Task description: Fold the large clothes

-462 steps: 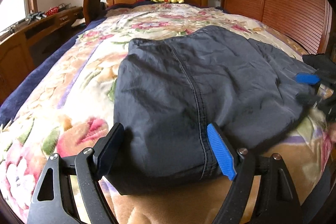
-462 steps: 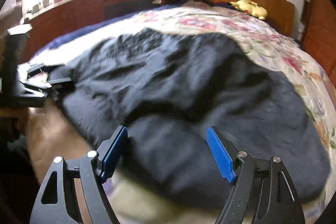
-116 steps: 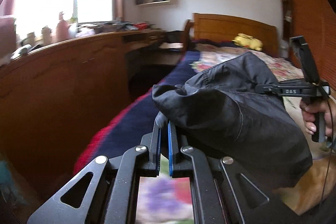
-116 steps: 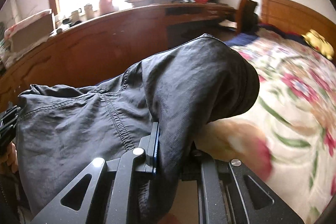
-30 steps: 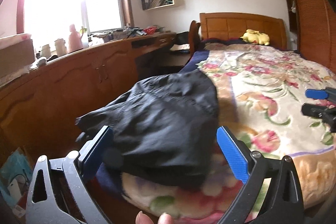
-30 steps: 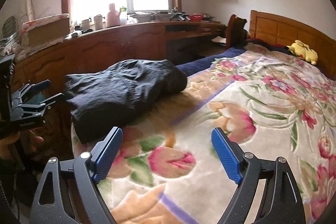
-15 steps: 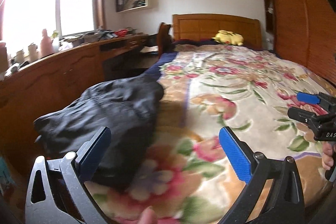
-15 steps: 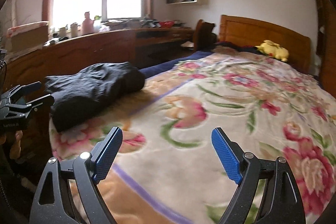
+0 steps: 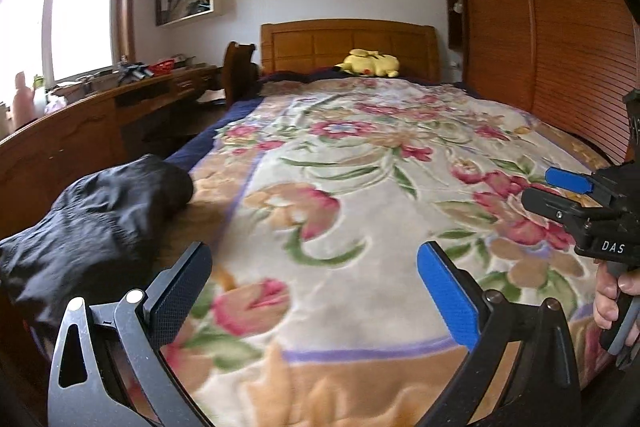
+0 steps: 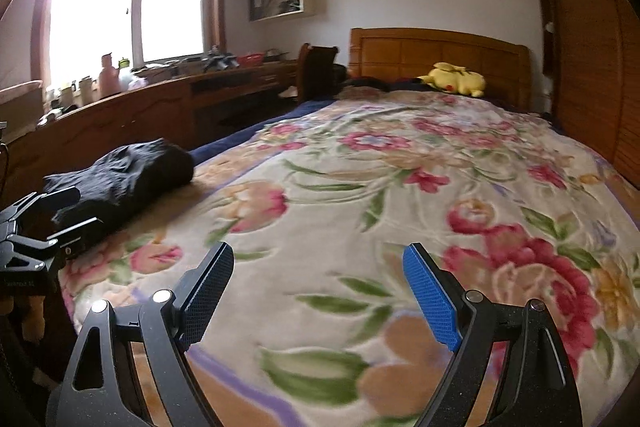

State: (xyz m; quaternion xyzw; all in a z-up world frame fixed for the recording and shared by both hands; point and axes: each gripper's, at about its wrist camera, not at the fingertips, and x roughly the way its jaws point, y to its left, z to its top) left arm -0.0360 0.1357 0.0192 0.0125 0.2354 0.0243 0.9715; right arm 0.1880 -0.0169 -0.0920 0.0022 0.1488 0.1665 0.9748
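A folded dark garment lies in a bundle on the near left corner of the bed. My left gripper hangs open over the floral blanket, to the right of the bundle, with nothing between its fingers. My right gripper is open too, above the blanket and well right of the garment, holding nothing. In the left wrist view the right gripper shows at the right edge with a hand on its handle. In the right wrist view the left gripper shows at the left edge, close to the bundle.
A yellow plush toy lies by the wooden headboard. A long wooden desk with bottles runs under the window on the left, a chair at its far end. Slatted wardrobe doors line the right side.
Both grippers have swung right, away from the dark bundle, which slid from the middle of the views to the left edge. Both have stayed open and empty.
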